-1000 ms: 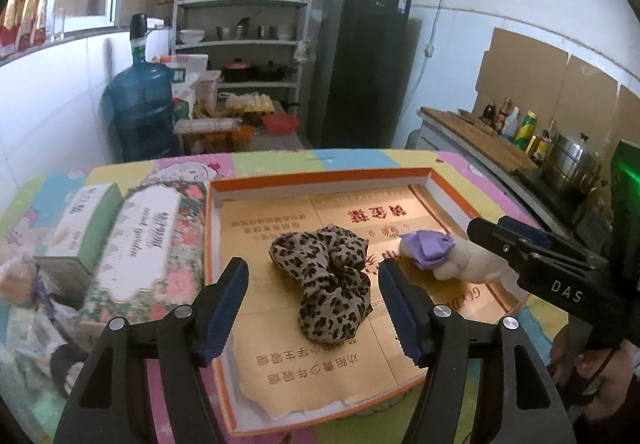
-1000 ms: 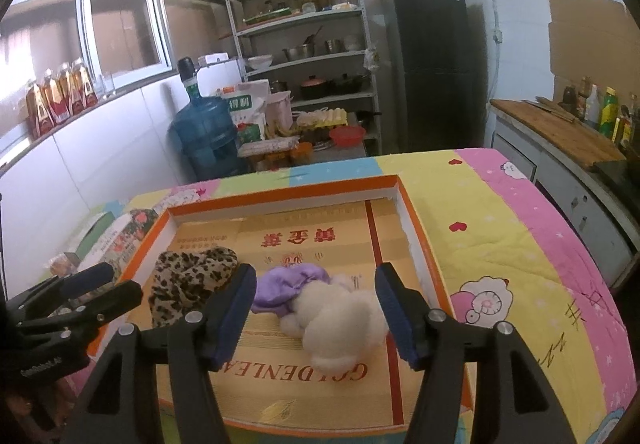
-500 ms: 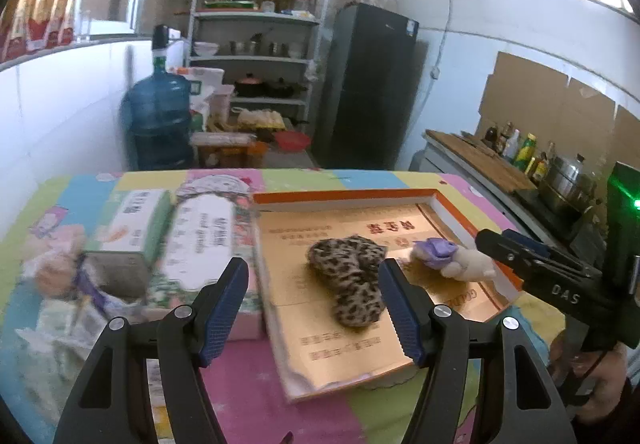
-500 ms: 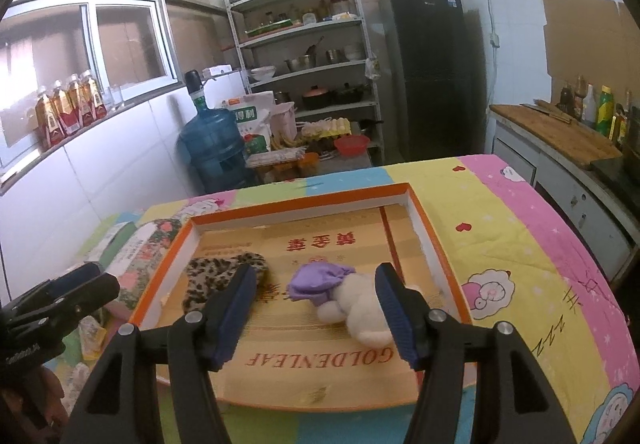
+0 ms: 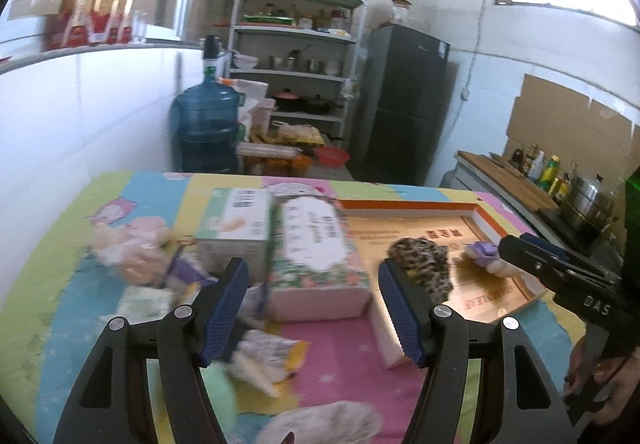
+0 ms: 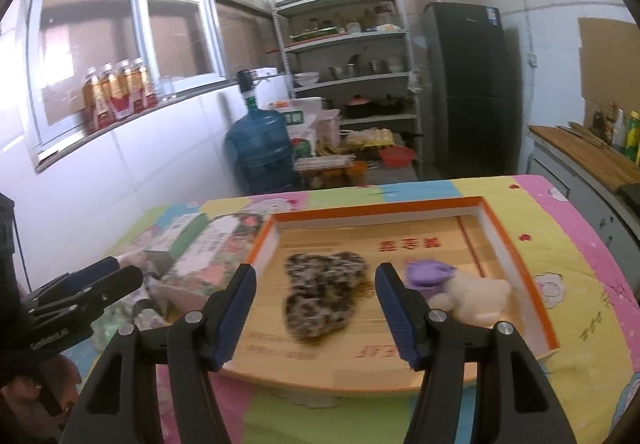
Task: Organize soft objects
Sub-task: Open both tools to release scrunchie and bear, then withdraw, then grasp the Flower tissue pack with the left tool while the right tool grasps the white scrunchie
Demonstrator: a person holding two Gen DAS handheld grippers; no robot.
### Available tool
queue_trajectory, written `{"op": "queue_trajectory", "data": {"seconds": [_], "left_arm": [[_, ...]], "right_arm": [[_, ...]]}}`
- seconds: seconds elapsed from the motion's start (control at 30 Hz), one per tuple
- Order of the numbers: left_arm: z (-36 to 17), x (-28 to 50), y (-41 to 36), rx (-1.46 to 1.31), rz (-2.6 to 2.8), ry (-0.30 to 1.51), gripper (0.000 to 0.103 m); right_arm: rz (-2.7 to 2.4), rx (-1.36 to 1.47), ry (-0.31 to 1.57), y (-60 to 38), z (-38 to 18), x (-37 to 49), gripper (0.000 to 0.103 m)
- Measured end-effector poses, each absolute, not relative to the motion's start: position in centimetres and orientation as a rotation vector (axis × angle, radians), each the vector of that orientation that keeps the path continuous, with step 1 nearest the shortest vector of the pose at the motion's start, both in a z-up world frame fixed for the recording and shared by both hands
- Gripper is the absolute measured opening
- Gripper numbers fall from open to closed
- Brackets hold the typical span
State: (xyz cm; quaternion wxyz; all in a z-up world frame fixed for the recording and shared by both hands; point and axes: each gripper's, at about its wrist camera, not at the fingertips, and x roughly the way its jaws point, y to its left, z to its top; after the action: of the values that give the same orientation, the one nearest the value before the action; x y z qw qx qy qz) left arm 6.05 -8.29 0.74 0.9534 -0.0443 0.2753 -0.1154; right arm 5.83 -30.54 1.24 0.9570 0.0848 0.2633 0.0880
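An orange-rimmed shallow box lies on the colourful tablecloth. Inside it rest a leopard-print scrunchie and a cream plush toy with a purple cap. My right gripper hovers open and empty in front of the box, the scrunchie seen between its fingers but farther off. My left gripper is open and empty too, held left of the box, above the floral tissue box. Blurred soft items and packets lie at the table's left.
A green-and-white carton stands beside the floral tissue box. Crinkled wrappers lie near the front edge. Behind the table are a blue water jug, a metal shelf and a dark fridge. A counter with bottles runs along the right.
Both grippers have pulled back from the box and drifted left, so the box and its contents look smaller. The left gripper now faces the tissue box instead of the scrunchie. Jaws unchanged.
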Motion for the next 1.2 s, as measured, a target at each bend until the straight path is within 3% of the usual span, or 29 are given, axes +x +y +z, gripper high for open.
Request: {"op": "queue_trajectory", "data": {"seconds": [1.2], "left_arm": [[-2.2, 0.9, 7.7, -0.188, -0.071, 0.519, 0.069]], "right_arm": [[0.488, 0.124, 0.545, -15.0, -0.2, 1.3, 0.062]]}}
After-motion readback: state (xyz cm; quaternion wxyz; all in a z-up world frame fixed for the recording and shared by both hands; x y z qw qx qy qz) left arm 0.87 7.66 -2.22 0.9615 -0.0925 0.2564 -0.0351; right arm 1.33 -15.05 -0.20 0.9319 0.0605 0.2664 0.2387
